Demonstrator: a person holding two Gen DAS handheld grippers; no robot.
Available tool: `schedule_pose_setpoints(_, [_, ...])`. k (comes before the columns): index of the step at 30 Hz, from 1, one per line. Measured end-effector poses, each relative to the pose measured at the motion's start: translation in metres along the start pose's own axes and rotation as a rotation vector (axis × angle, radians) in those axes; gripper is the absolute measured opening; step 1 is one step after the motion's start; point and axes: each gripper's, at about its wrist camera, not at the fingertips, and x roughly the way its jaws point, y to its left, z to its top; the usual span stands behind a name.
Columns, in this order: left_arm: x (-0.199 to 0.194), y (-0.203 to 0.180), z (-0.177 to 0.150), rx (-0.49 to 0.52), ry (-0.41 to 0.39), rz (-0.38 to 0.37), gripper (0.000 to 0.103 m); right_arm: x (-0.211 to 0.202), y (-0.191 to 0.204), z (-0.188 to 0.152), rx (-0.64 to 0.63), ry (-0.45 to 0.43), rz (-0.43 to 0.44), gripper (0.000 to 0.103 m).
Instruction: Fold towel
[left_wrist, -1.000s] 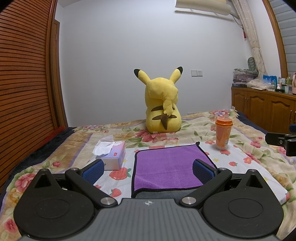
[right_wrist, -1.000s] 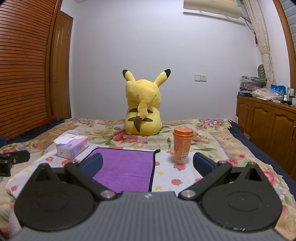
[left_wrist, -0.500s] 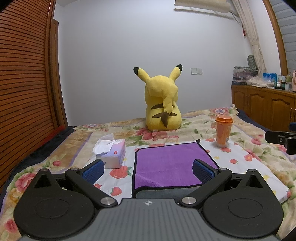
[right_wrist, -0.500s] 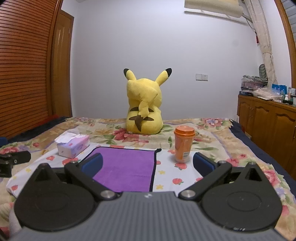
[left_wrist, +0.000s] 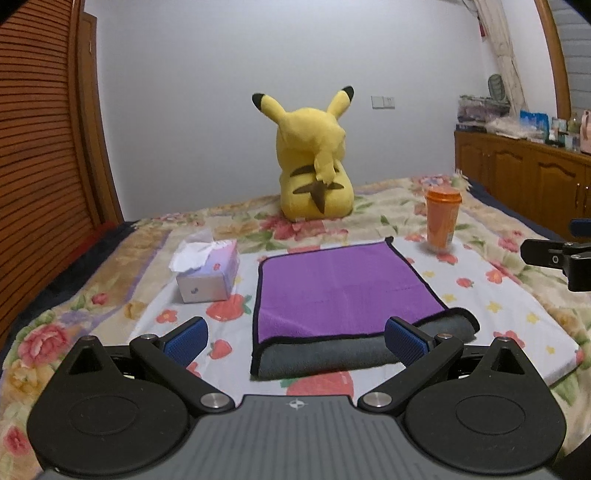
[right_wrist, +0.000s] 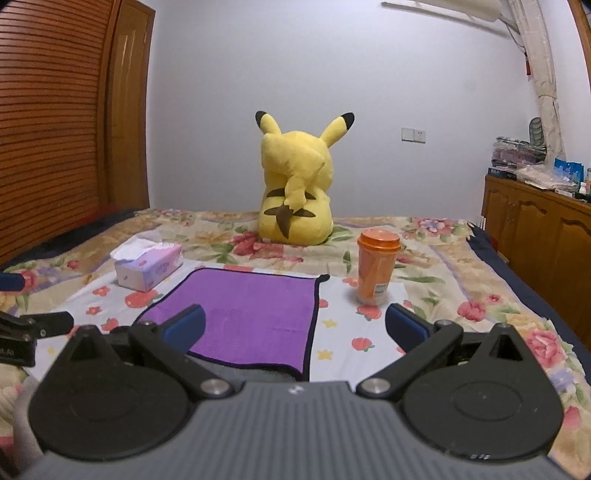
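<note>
A purple towel (left_wrist: 340, 288) with a black hem and grey underside lies flat on the bed, its near edge turned up so the grey shows. It also shows in the right wrist view (right_wrist: 251, 314). My left gripper (left_wrist: 295, 338) is open and empty, above the towel's near edge. My right gripper (right_wrist: 295, 323) is open and empty, over the towel's near right part. The right gripper's tip shows at the right edge of the left wrist view (left_wrist: 554, 256). The left gripper's tip shows at the left edge of the right wrist view (right_wrist: 33, 326).
A tissue box (left_wrist: 210, 271) stands left of the towel. An orange cup (left_wrist: 441, 219) stands beyond its far right corner. A yellow plush toy (left_wrist: 314, 170) sits at the back. A wooden cabinet (left_wrist: 524, 173) is at right, a slatted wardrobe (left_wrist: 40, 166) at left.
Both grippers have risen and tilted down a little, so more of the towel and its grey near edge shows. The towel has not moved. Both stay open.
</note>
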Motion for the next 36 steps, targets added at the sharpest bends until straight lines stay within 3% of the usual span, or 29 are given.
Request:
schedule_pose_setpoints(21, [0.039, 0.008, 0.005, 0.019, 0.053, -0.004, 0.103, 0.037, -0.001, -0.002, -0.015, 0.088, 0.013, 0.103])
schedule_pose_setpoints(36, [0.081, 0.023, 0.011, -0.003, 0.104, -0.024, 0.103, 0.08, 0.002, -0.005, -0.053, 0.189, 0.081, 0.103])
